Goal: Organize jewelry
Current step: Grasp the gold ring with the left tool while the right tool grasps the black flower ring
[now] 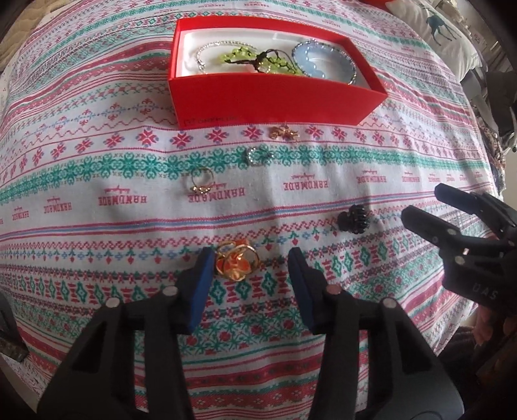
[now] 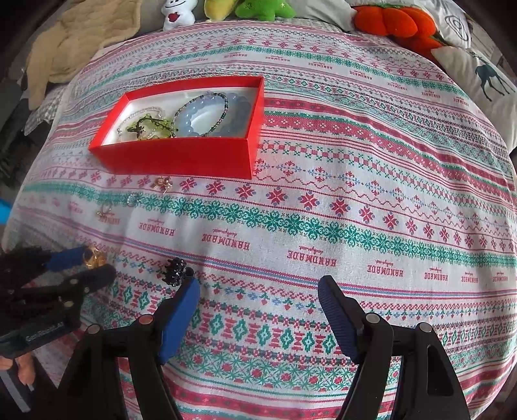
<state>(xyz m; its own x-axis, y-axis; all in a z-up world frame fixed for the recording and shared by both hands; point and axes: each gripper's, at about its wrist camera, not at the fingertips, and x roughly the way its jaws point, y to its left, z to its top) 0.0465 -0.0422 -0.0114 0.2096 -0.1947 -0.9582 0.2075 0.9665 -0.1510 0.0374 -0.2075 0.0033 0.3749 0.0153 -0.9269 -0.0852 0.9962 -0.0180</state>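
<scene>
Patterned cloth covers the whole surface, white with red and teal folk-style bands and "HANDMADE" stitched along a couple of rows. Along the far edge in the right wrist view sit some plush toys: a white one, a green one and an orange one, plus a pillow with a deer print off to the right.

Further back on the cloth is the red box, lid off, white inside. It holds a pale blue bead bracelet, a green beaded piece with dark cord tangled through it and a thin silvery chain.

Loose bits lie in front of the box: a small rose-gold piece right by the box's front wall, a sparkly silver ring a little nearer, then a thin gold ring to the left of that.

The left gripper points down at the cloth with the orange and gold piece between its blue pads. The piece sits right up against the left pad, while the right pad is clearly apart from it, so it's not clamped, jaws partly open around it.

The right gripper hangs over the cloth with its jaws wide and nothing between them. A black claw hair clip lies just beyond the tip of its left finger; can't tell if they touch
</scene>
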